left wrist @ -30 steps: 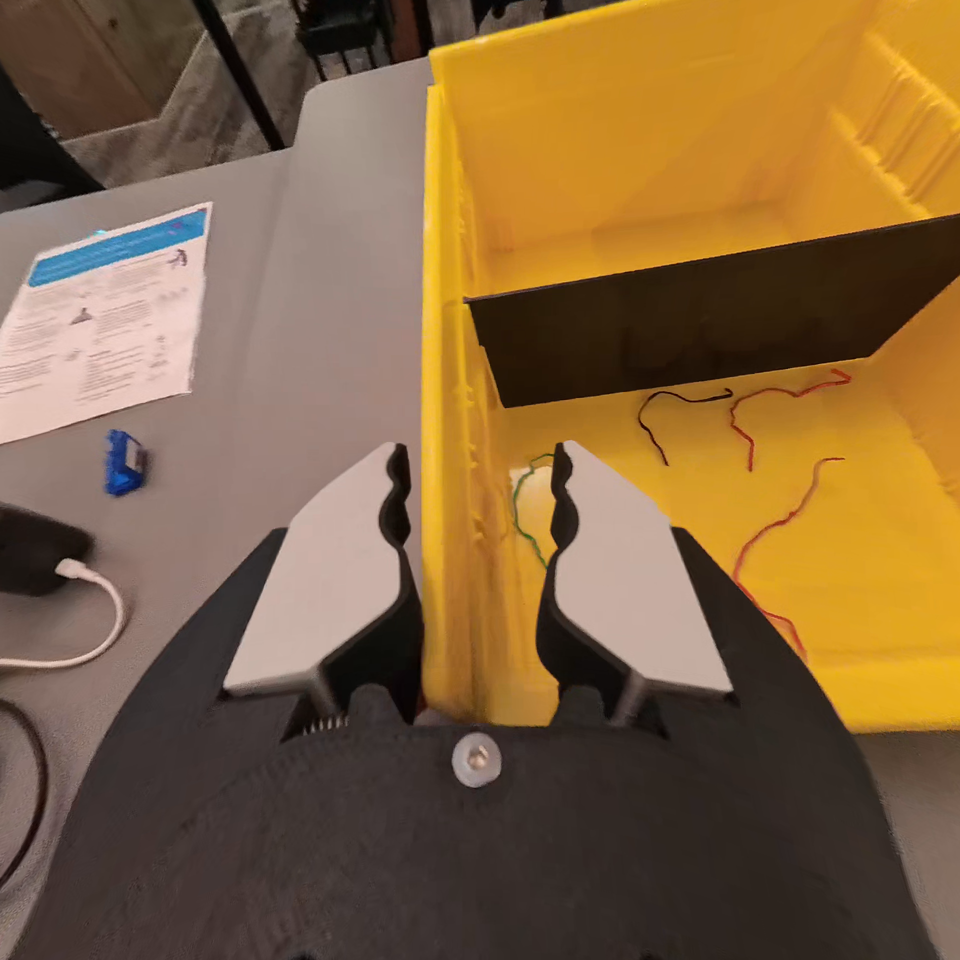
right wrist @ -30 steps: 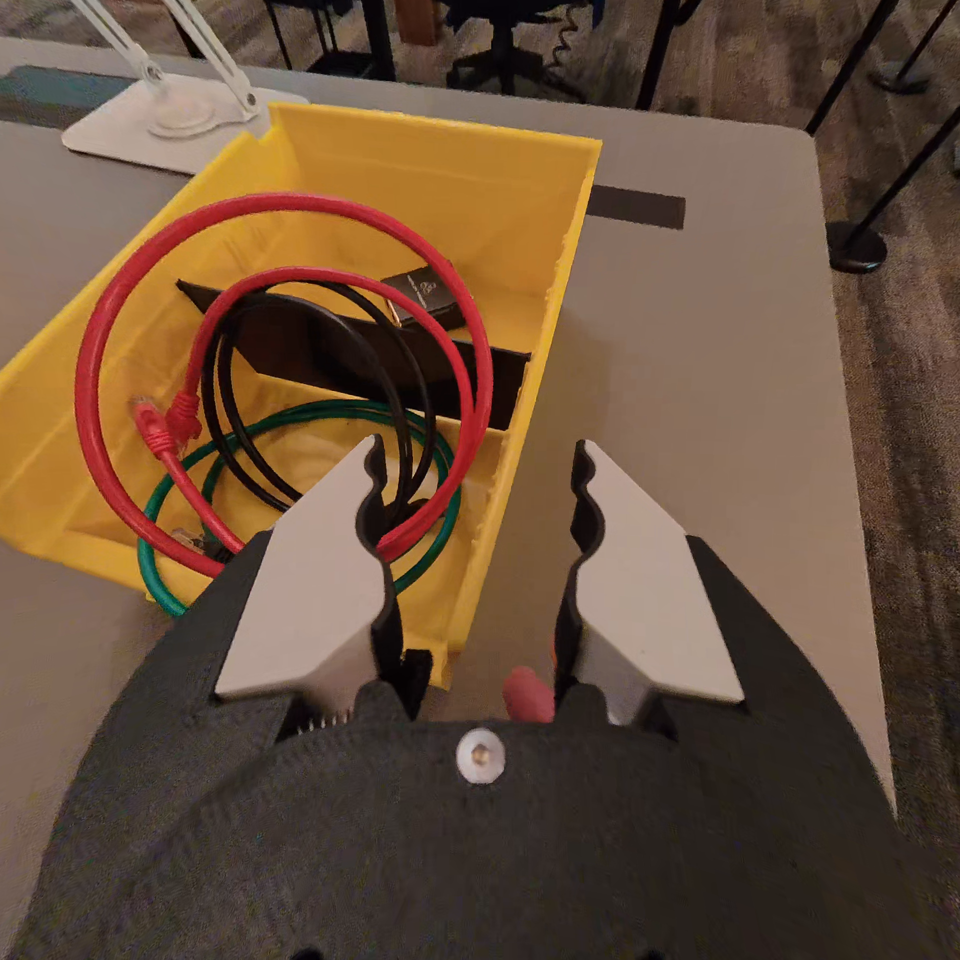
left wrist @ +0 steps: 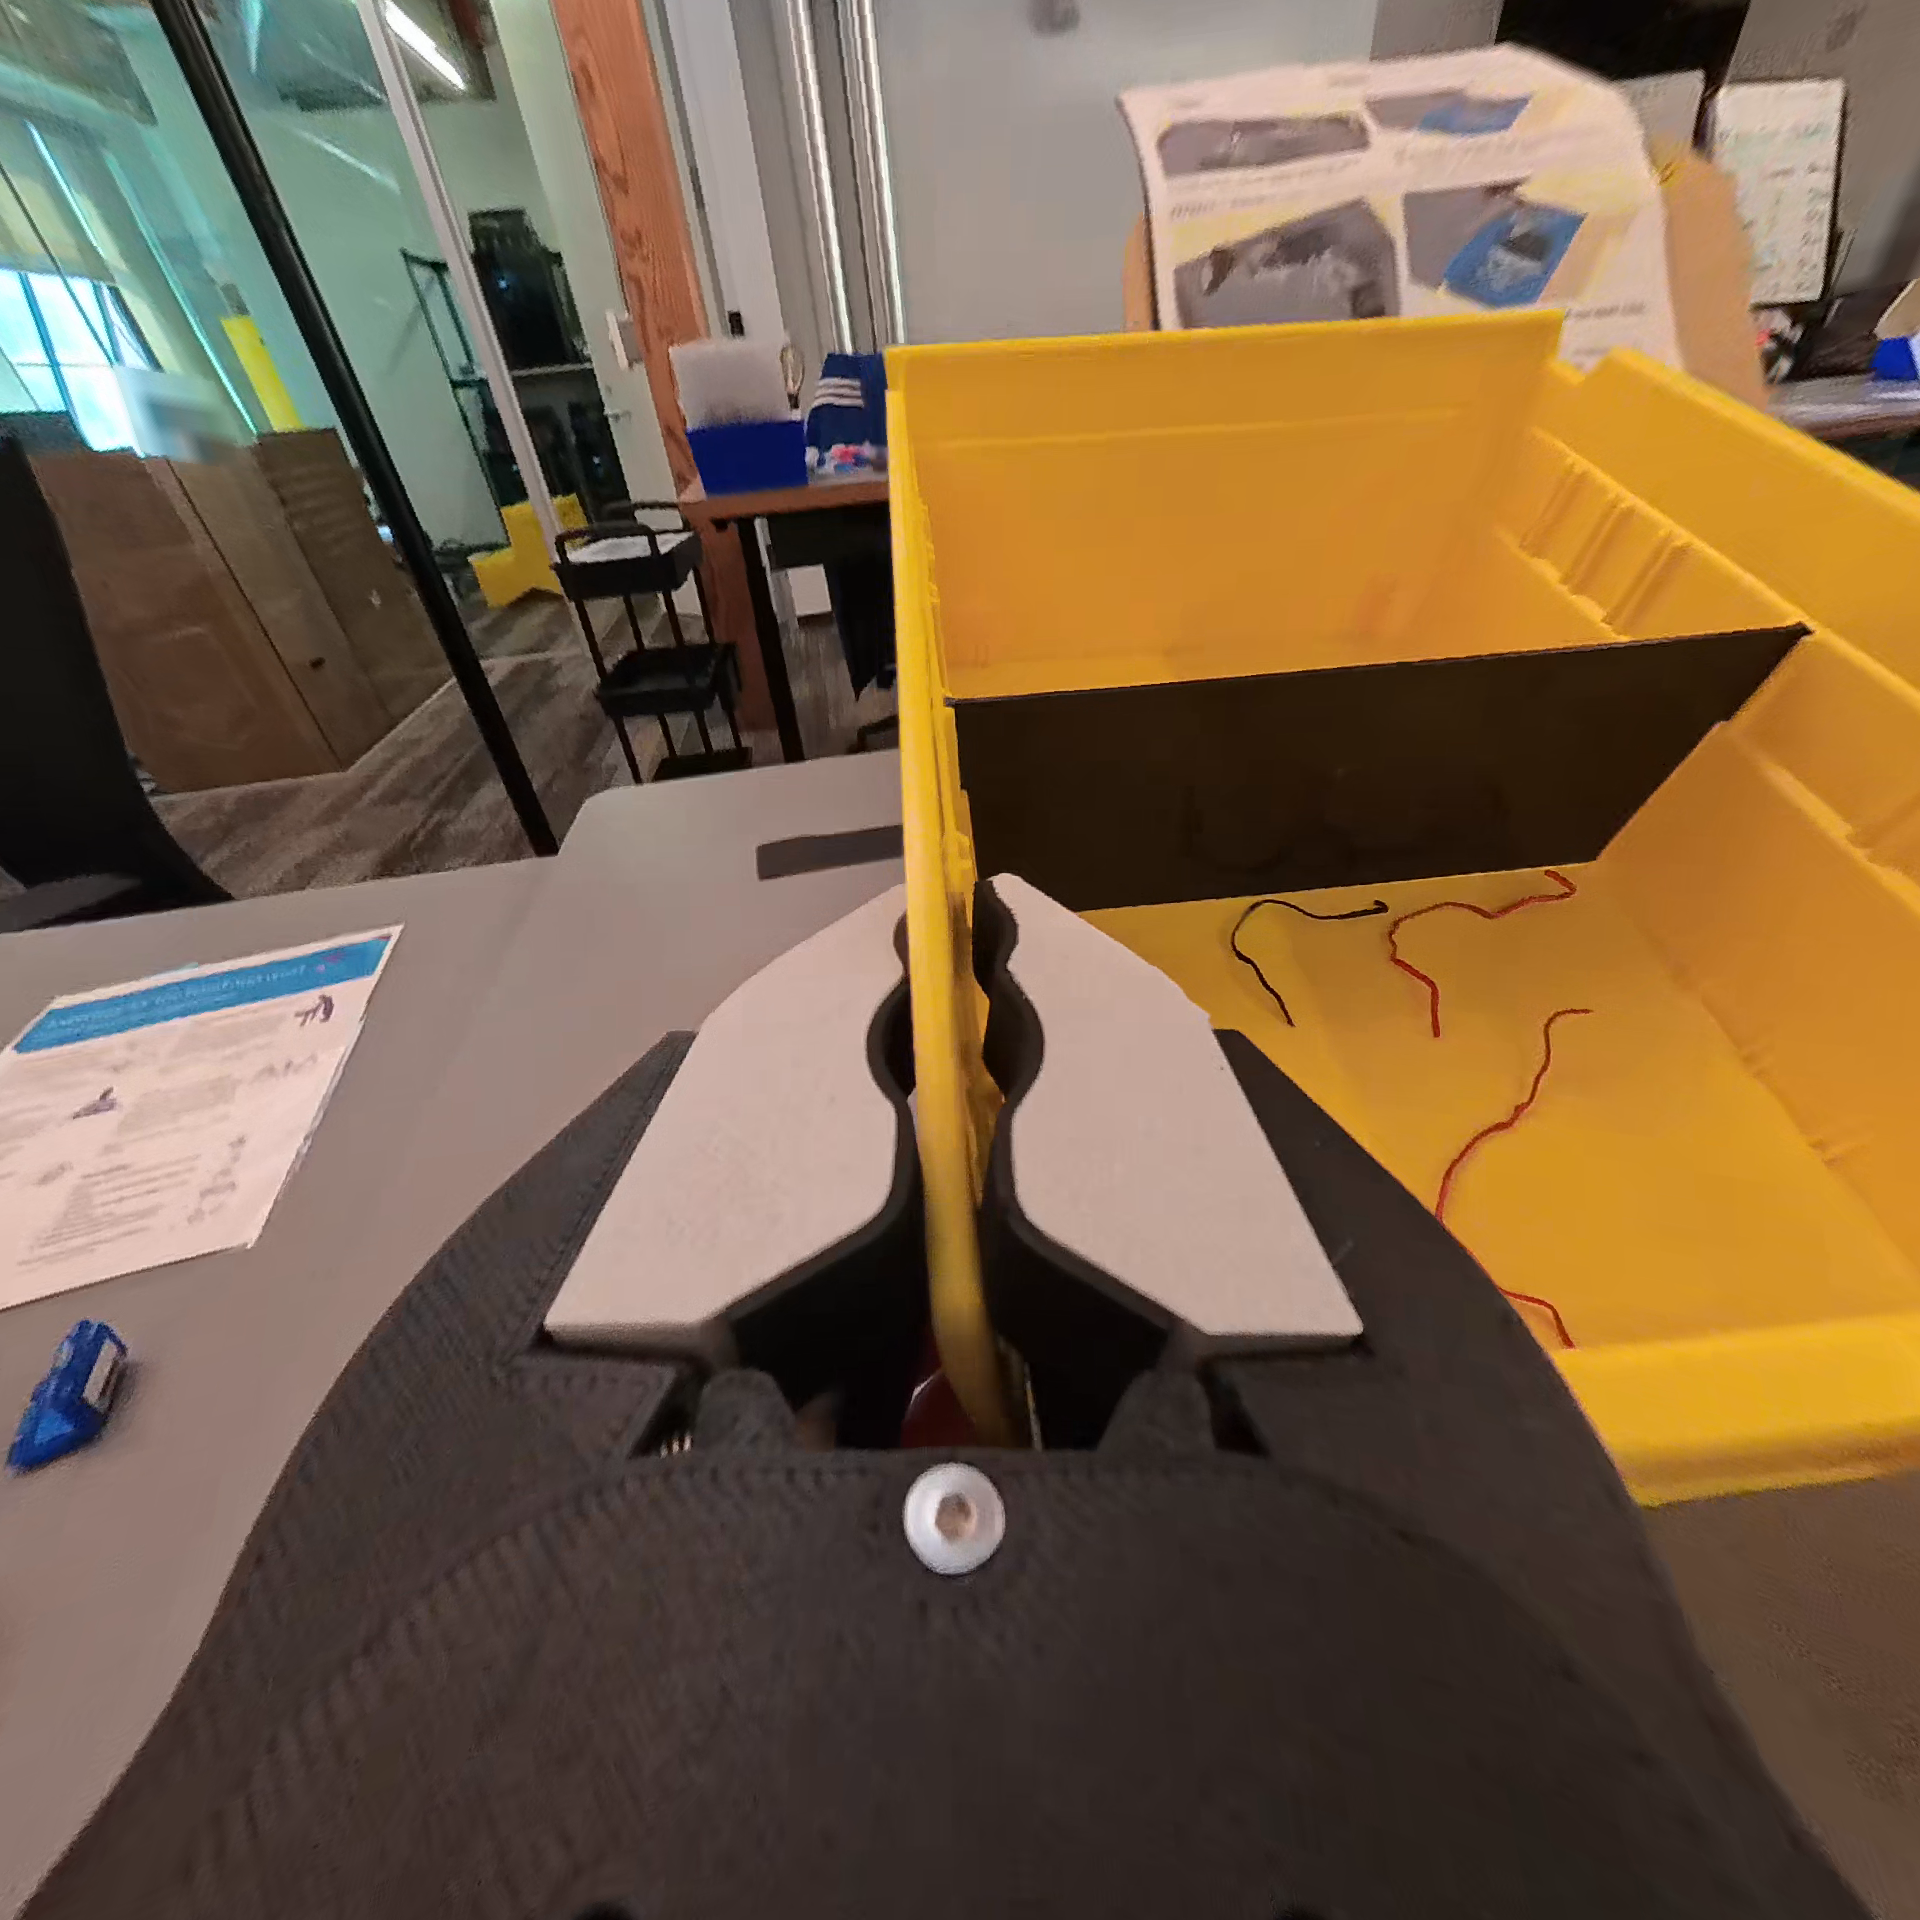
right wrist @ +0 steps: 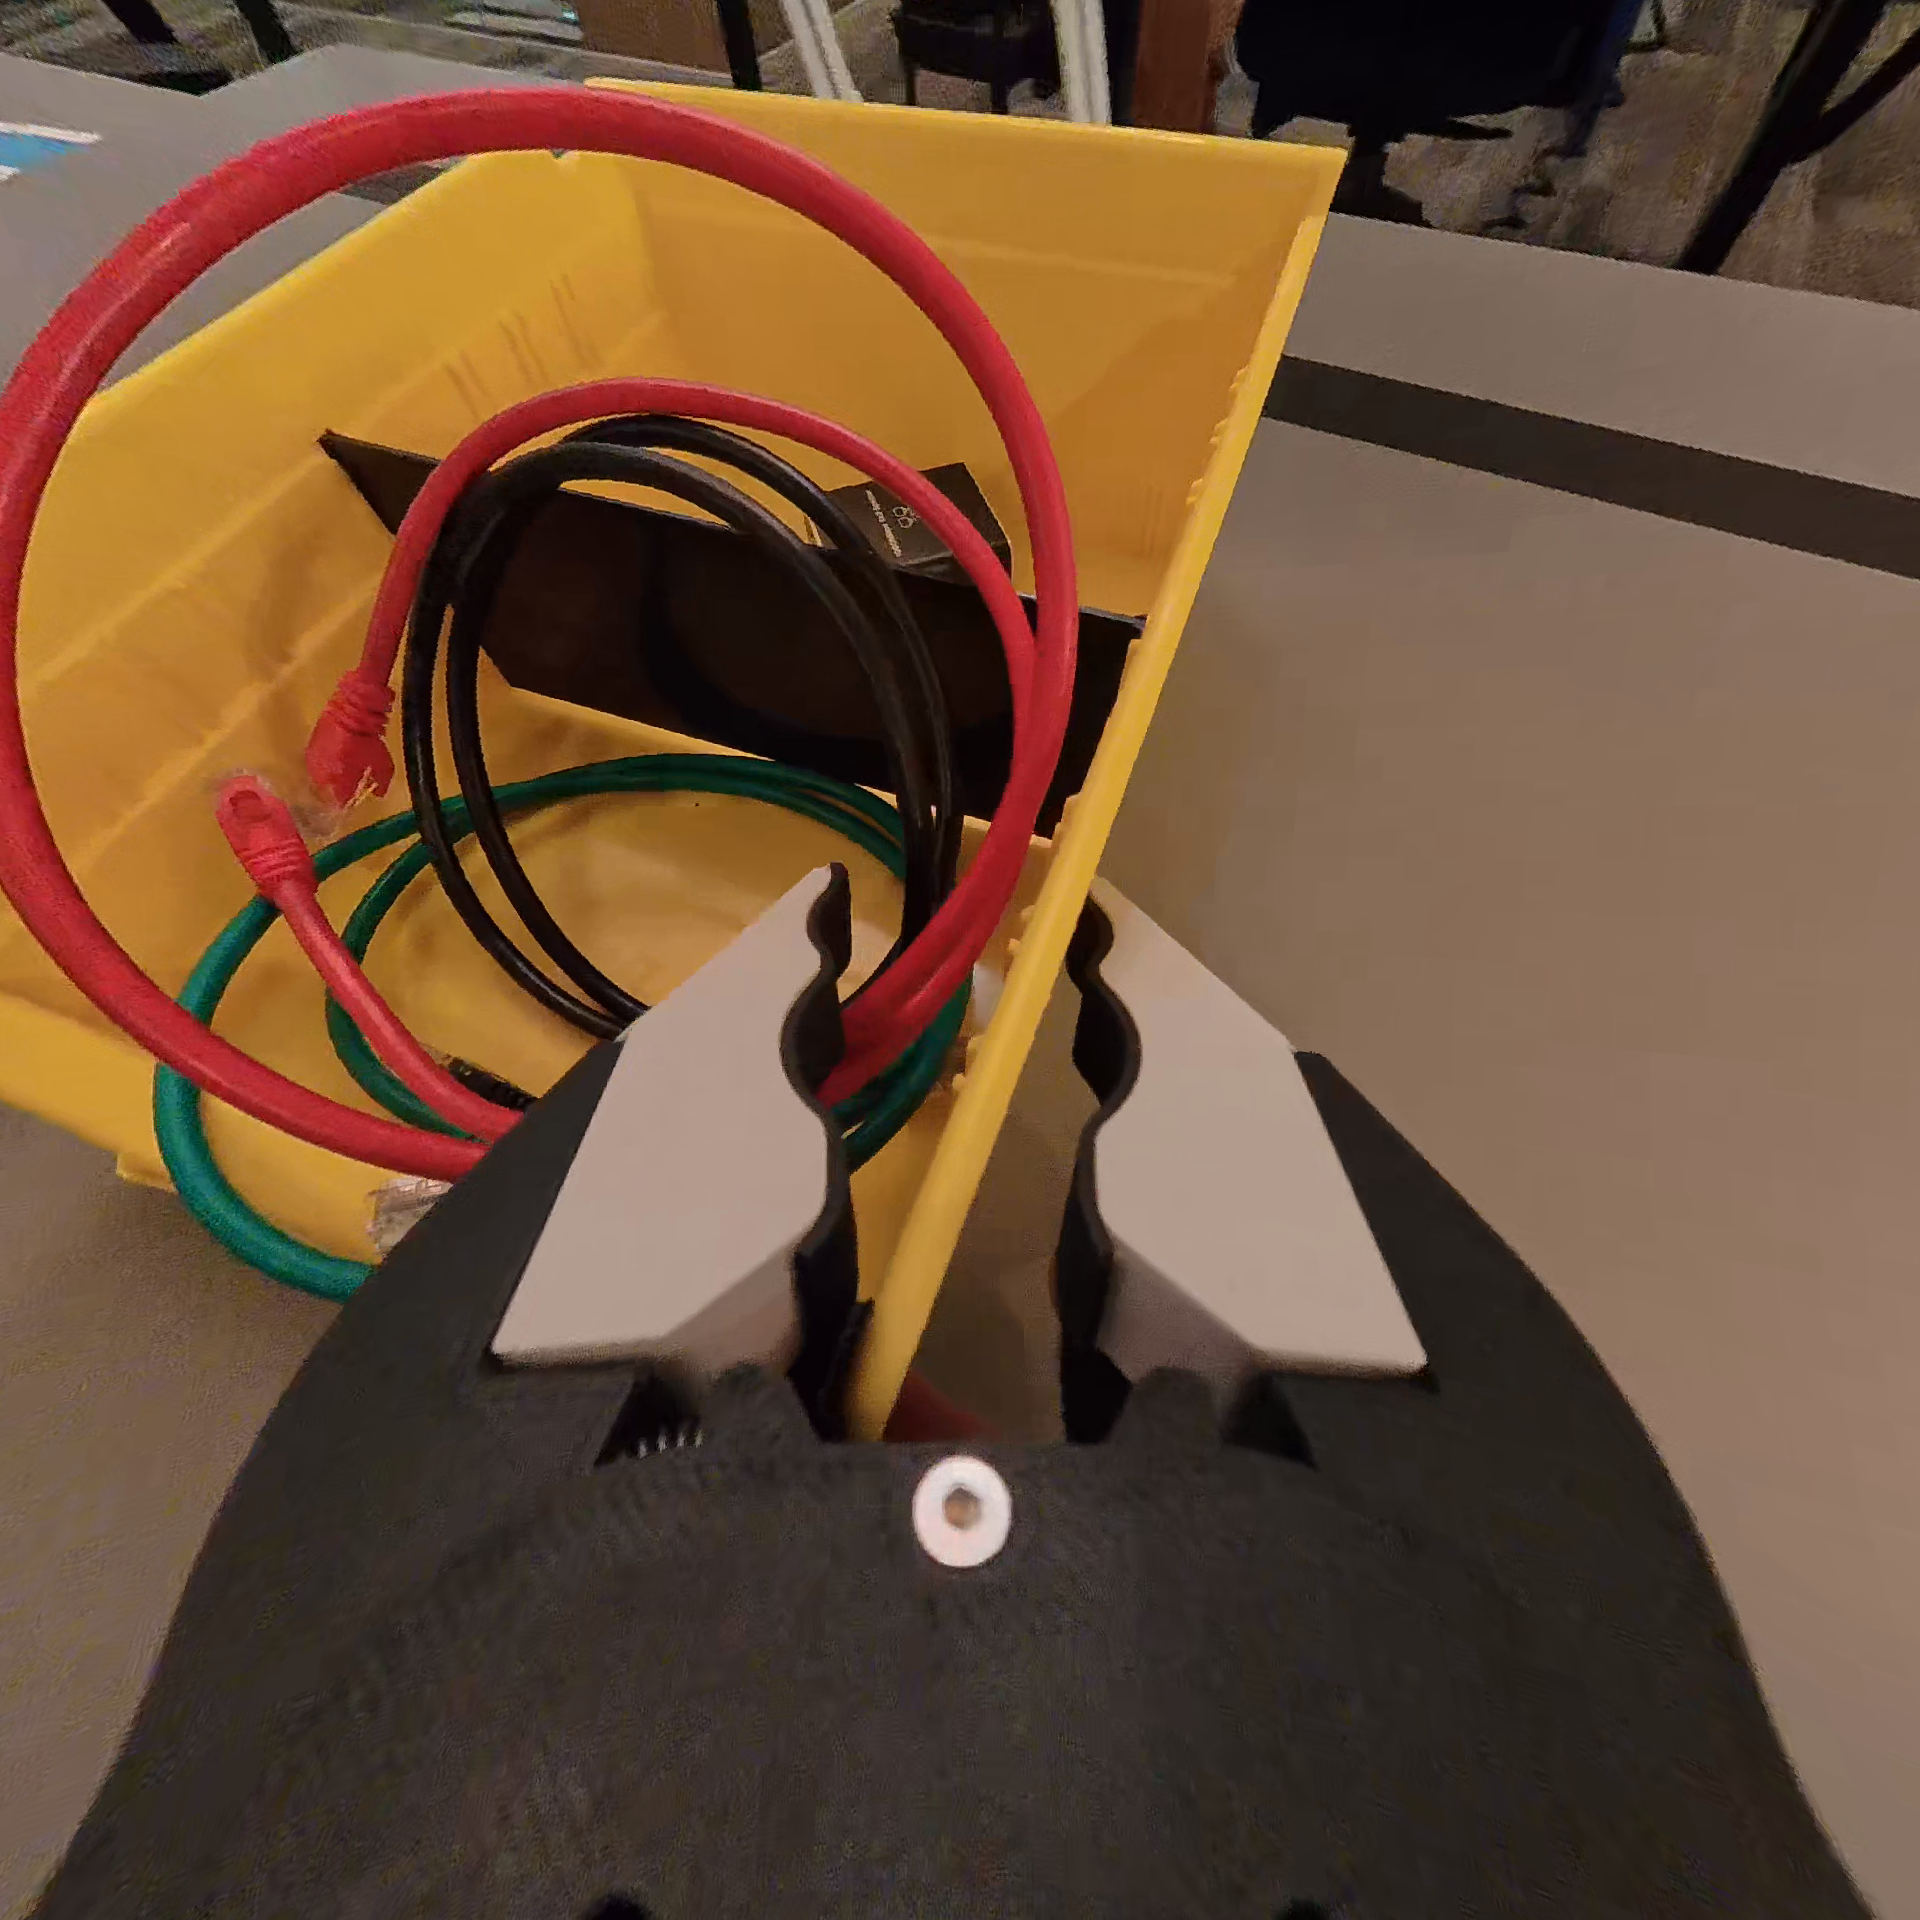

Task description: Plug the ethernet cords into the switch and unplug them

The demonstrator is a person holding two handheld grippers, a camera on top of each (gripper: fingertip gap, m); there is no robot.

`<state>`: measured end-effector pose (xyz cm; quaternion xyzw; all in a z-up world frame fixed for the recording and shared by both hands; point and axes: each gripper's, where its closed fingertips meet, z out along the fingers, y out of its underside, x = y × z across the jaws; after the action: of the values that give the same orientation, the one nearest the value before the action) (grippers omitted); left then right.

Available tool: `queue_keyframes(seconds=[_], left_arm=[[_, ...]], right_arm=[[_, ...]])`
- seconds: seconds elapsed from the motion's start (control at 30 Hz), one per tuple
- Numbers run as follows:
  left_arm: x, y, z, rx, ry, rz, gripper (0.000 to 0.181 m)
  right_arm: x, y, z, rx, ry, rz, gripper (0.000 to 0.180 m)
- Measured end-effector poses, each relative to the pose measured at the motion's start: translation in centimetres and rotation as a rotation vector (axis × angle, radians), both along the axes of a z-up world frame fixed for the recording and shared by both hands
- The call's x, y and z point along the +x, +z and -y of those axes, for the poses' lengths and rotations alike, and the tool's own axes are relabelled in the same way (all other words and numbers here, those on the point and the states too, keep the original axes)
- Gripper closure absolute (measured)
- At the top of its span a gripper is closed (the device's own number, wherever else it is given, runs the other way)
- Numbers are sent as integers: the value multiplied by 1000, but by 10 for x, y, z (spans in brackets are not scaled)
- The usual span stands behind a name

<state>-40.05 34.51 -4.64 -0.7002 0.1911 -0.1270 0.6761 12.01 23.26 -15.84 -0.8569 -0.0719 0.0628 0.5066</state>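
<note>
Since a second ago your left gripper (left wrist: 943, 935) has closed from straddling the wall of the empty yellow bin (left wrist: 1226, 499) to clamping it, and the view has tilted up toward the room; your right gripper (right wrist: 951, 935) has pushed forward on the other yellow bin (right wrist: 1195, 644), which now looms nearer and looks tipped. Its jaws stand apart on either side of that bin's right wall, the inner finger touching or just beside the cords, and you cannot call it a grip yet. The red cord (right wrist: 582, 135) loops high above the rim, with the black cord (right wrist: 665, 468) and green cord (right wrist: 644, 779) coiled below it. A black box (right wrist: 914, 530) behind the black divider (right wrist: 665, 644) is probably the switch. To do this step well, close the right jaws squarely on the wall alone, keeping the cords out of the pinch, and move both bins slowly so the red loop does not spring out. Ports on the box are hidden, so you cannot tell which way it faces. Only the red plugs (right wrist: 348, 738) show clearly; the black ends are out of sight. Thin wire scraps (left wrist: 1455, 956) lie in the left bin, and the paper sheet (left wrist: 177, 1101) beside it is blurred.
</note>
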Motion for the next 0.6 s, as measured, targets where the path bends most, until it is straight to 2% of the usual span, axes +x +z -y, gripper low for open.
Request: queue_keyframes(seconds=[0.17, 0.23, 0.33, 0.5, 0.6], left_arm=[[7, 28, 13, 55, -25, 73, 175], [9, 36, 16, 60, -47, 93, 175], [14, 48, 20, 88, -55, 102, 175], [16, 70, 27, 135, -83, 123, 175], [19, 82, 32, 155, -97, 131, 175]], right_arm=[[-81, 4, -19, 13, 83, -47, 131], [-115, 5, -25, 22, 114, -83, 114], [-167, 4, -33, 27, 177, -120, 107], [-247, 6, -38, 14, 291, -206, 74], [-290, 9, -38, 11, 357, -267, 66]])
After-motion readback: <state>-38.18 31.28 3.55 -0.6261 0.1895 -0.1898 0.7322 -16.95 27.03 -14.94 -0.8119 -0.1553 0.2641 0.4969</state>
